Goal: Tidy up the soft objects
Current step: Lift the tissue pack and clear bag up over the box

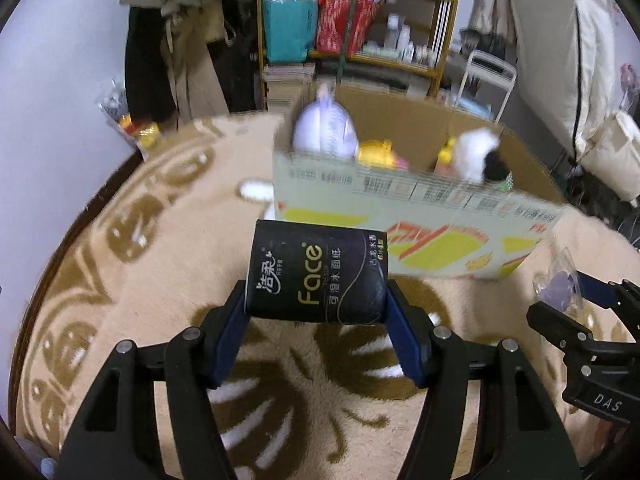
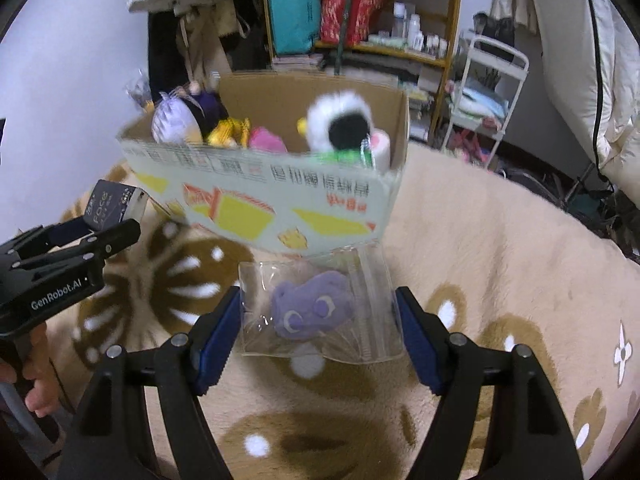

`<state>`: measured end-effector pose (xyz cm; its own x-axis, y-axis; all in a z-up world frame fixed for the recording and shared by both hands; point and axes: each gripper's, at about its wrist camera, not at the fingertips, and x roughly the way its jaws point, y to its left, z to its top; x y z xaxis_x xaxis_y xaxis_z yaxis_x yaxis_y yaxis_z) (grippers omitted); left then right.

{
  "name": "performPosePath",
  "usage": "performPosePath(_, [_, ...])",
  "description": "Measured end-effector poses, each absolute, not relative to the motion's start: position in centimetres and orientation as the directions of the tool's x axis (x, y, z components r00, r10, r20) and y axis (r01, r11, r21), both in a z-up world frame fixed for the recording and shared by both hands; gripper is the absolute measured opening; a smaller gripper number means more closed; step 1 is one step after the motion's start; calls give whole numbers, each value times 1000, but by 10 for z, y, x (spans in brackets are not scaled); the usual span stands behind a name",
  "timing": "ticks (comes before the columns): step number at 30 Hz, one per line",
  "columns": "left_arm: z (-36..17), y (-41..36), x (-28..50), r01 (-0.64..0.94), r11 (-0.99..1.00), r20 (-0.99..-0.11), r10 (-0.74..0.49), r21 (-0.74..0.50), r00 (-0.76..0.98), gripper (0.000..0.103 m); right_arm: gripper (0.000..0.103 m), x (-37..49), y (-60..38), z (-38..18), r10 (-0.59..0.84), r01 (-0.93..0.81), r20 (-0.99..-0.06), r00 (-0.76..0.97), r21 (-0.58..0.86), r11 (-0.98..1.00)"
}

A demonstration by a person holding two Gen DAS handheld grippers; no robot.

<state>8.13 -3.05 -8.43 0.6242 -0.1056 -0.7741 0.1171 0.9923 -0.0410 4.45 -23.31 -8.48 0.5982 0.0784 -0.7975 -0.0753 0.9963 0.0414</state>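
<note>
Both tongs sit nearest the lens above the rug [image 2: 500, 240]: the left tongs [image 1: 316, 308] clamp a black tissue pack [image 1: 318, 276], and the right tongs [image 2: 320, 320], set wide, pinch the edges of a clear bag holding a purple plush [image 2: 312, 312]. Beyond them the cardboard box [image 2: 260, 200] already holds several plush toys [image 2: 344, 126]. Judging by this, sorting is well advanced, with these two held items not yet boxed.

Beige patterned rug [image 2: 500, 240], wooden shelves [image 1: 400, 64]
</note>
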Motion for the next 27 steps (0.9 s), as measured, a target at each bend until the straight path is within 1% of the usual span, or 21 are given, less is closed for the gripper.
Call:
performPosePath(4, [-51,-25,66,123,992,-710,-102,-22,697,64,79,32,-234,-62,103,-93,-745,659,55,994])
performPosePath(7, [-31,-25,64,105,994,-672,-63,22,738,64,79,31,-237,-45,117,-97,-700,704,69,993])
performPosePath(12, [-4,-17,64,103,995,-628,-87,-11,773,64,79,38,-242,-15,145,-115,-630,763,87,989])
performPosePath(16, [11,-15,75,116,992,-614,-127,-58,779,64,79,49,-237,0,151,-136,-594,790,71,988])
performPosePath(19, [20,-20,88,128,990,-598,-133,-52,790,64,79,59,-234,13,139,-145,-574,807,35,989])
performPosePath(23, [35,-33,101,156,988,-557,-129,1,821,64,79,69,-231,29,134,-167,-537,833,-13,986])
performPosePath(27, [45,-45,116,198,980,-533,-161,13,831,64,79,86,-236,32,136,-166,-524,841,-11,986])
